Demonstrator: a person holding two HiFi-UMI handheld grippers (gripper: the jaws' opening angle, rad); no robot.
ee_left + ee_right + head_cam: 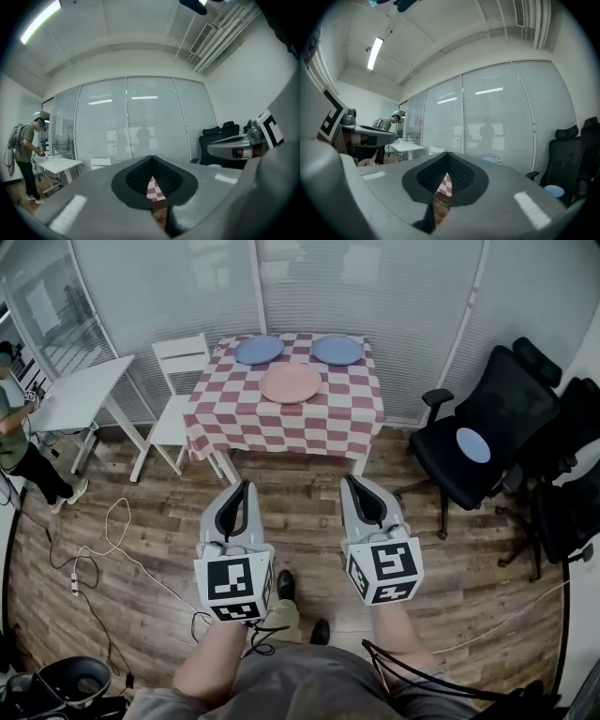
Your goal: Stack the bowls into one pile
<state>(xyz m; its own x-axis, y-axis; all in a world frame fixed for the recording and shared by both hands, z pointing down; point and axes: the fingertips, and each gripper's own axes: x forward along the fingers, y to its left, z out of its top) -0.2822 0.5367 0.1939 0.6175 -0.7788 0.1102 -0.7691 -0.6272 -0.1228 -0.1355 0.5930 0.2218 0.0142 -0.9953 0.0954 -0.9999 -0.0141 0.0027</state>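
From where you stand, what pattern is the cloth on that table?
Red-and-white checks; the tablecloth shows best in the head view.

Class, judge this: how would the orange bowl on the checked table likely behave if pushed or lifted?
The orange bowl looks wide and shallow, so it would probably slide rather than tip. It sits on a checked tablecloth, so a push may wrinkle the cloth. It seems rigid and is likely light.

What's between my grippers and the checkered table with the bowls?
Only bare wood floor, as the head view shows; the left gripper and right gripper hang short of the table.
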